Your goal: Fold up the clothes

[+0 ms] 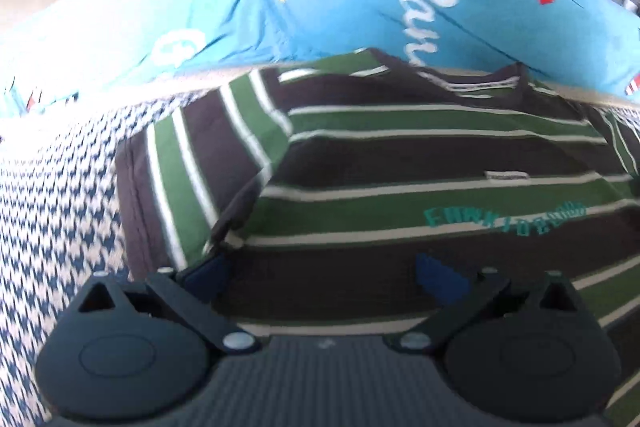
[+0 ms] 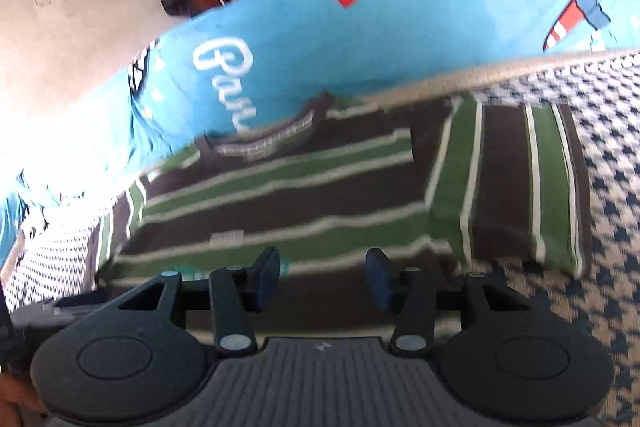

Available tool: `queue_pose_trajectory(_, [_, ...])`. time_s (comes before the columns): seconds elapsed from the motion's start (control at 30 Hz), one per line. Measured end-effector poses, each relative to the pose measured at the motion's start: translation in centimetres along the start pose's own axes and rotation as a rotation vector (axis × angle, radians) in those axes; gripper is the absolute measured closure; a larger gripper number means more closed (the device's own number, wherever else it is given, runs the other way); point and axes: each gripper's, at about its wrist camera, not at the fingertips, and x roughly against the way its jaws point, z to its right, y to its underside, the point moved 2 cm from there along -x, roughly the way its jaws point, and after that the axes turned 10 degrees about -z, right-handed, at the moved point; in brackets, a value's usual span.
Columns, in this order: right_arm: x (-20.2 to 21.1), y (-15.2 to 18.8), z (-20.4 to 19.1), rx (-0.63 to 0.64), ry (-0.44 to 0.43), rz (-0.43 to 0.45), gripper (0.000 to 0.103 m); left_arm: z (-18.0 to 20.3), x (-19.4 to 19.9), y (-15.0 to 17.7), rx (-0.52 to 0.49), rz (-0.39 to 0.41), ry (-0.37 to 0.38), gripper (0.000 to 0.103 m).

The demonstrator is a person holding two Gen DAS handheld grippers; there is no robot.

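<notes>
The left gripper [image 1: 324,271] stands wide apart over the striped shirt [image 1: 400,163], nothing between its blue pads [image 1: 438,277]; its left pad sits just beside the folded-in sleeve [image 1: 192,171]. The right gripper [image 2: 323,277] is open about halfway, its pads [image 2: 378,277] apart above the shirt's lower stripes [image 2: 304,195], gripping nothing. The shirt, in green, dark brown and white bands, lies flat on a blue-and-white houndstooth cloth [image 2: 612,187], its other sleeve [image 2: 520,183] turned so its stripes run crosswise. The collar [image 2: 272,139] seems to touch the turquoise printed fabric [image 2: 440,19] beyond, though blur makes that uncertain.
</notes>
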Motion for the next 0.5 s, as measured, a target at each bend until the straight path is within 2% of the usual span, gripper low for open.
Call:
queue_pose_trajectory(0.07, [-0.4,-0.7,0.0,-0.016,-0.007,0.020,0.055,0.7,0.0,-0.1,-0.025,0.007,-0.005,0.000])
queue_pose_trajectory(0.3, [-3.1,-2.1,-0.5,-0.065,-0.034,0.004,0.054,1.1,-0.3,-0.8,-0.012,0.001,0.036,0.000])
queue_pose_trajectory(0.4, [-4.2,-2.3,-0.5,-0.071,-0.008,-0.011,0.054,1.0,-1.0,-0.9,0.005,-0.039,0.037,0.000])
queue_pose_trajectory(0.5, [-4.4,-2.5,-0.5,-0.054,0.047,-0.007,0.055,0.6,-1.2,-0.8,0.010,-0.032,0.020,0.000])
